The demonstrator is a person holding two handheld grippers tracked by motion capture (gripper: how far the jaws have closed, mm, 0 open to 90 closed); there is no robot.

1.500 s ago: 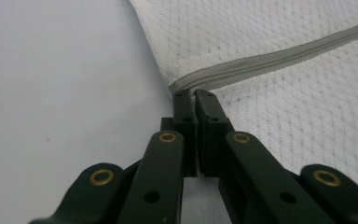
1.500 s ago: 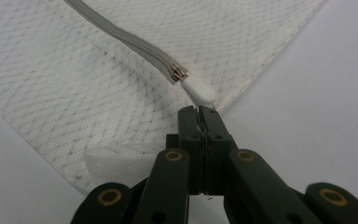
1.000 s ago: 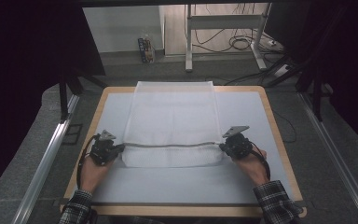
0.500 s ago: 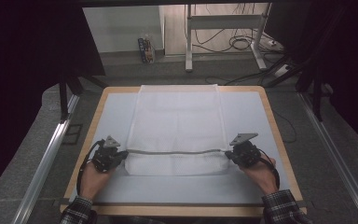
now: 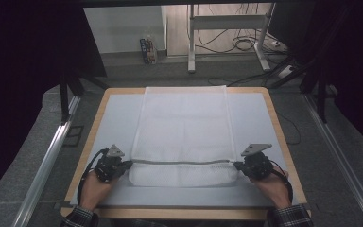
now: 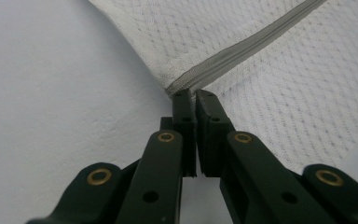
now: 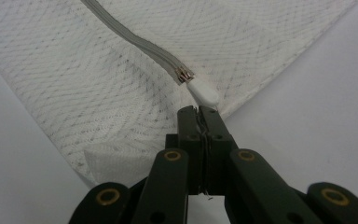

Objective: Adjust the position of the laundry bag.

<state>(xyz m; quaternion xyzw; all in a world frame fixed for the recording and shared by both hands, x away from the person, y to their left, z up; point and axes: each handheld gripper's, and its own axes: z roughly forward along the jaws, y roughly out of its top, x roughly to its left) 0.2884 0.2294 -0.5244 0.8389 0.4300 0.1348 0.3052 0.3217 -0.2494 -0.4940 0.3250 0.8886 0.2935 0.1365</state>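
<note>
On the near half of the table point(image 5: 99, 127) we see a white mesh bag point(image 5: 184, 127) lying flat; our left gripper point(image 5: 128, 164) pinches its zipper's point(image 5: 182, 161) left end, our right gripper point(image 5: 236, 165) pinches the right end, jaws pressed together.

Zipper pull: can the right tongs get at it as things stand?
Probably yes. The white zipper pull lies on top of the mesh bag just beyond the tips of the right tongs, nothing between; those tongs look shut on the bag's corner, so they would need to let go.
</note>
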